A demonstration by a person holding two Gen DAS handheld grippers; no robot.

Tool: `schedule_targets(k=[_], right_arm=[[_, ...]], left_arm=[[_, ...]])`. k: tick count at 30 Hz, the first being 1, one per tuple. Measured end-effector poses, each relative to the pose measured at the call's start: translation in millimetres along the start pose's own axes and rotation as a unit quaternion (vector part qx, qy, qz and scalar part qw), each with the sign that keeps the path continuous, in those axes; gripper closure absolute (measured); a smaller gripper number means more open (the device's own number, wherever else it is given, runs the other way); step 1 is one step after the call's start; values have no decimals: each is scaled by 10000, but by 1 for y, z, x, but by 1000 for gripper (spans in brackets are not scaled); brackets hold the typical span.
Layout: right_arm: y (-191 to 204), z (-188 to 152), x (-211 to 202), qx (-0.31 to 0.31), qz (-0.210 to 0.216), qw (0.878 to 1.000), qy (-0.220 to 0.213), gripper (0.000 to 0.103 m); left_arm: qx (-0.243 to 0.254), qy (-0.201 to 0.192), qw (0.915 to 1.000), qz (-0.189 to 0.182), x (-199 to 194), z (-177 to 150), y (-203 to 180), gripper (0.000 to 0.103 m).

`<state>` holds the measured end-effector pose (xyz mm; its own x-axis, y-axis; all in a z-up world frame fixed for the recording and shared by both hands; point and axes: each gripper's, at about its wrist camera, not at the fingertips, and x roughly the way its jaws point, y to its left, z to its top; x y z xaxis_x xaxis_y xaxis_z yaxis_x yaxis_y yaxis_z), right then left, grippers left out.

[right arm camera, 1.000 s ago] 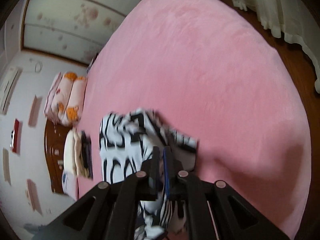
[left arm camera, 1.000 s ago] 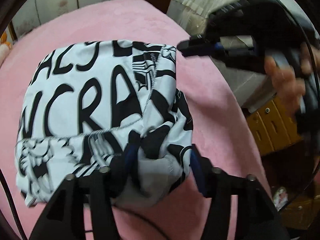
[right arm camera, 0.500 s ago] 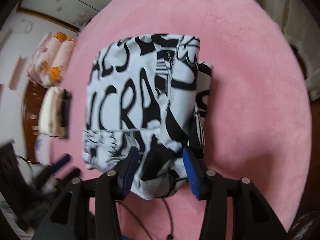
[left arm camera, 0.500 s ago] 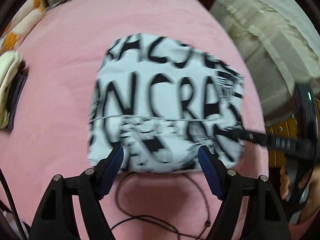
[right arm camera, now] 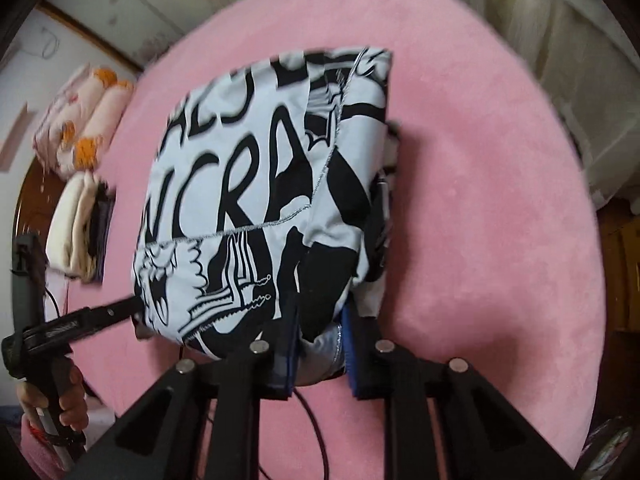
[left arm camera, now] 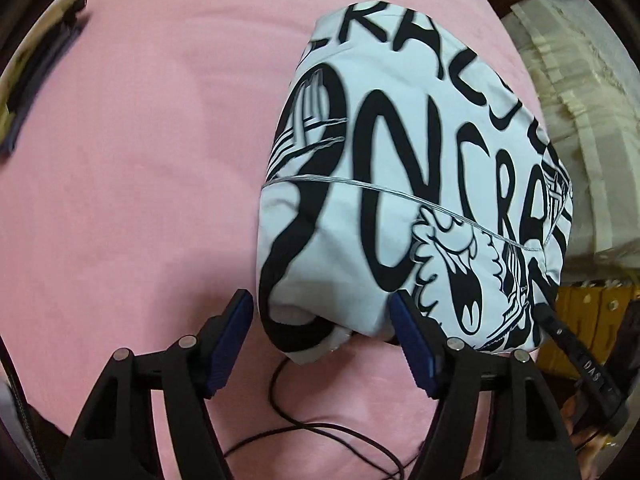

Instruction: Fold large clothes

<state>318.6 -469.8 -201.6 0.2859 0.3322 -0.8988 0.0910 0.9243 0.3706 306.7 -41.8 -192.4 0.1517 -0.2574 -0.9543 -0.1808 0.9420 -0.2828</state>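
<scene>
The garment (left arm camera: 416, 184) is already reduced to a compact, thick rectangle lying on the pink bed (left arm camera: 132, 184) — judging by its layered edges, most of the folding looks done, and what remains seems to be a last tuck or squaring-up at the near edge. It is white cloth with bold black lettering and cartoon figures, a grey stitched seam crossing it. The left tool (left arm camera: 320, 344) stands open, its jaws having just narrowed a little, straddling the near corner without pressing it. The right tool (right arm camera: 320, 356) has just been closing and pinches a bunched fold at the near edge.
</scene>
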Motion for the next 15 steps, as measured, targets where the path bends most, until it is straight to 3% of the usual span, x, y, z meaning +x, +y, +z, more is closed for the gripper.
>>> schedule_targets(k=[2, 5, 10, 13, 15], right_arm=[[-5, -10, -5, 172, -173, 9995, -200, 87], [-11, -20, 4, 285, -300, 9991, -125, 88], [-4, -31, 38, -40, -1031, 9946, -135, 85], [-7, -31, 40, 380, -963, 9944, -233, 78], [-8, -32, 30, 462, -802, 9952, -329, 71]], left_arm=[[32, 20, 10000, -47, 5, -2, 1, 35], [219, 6, 9996, 204, 14, -6, -1, 36], [-36, 34, 9995, 311, 38, -9, 7, 37], [-235, -122, 9994, 208, 36, -10, 9, 38], [-21, -201, 9996, 172, 27, -14, 6, 42]])
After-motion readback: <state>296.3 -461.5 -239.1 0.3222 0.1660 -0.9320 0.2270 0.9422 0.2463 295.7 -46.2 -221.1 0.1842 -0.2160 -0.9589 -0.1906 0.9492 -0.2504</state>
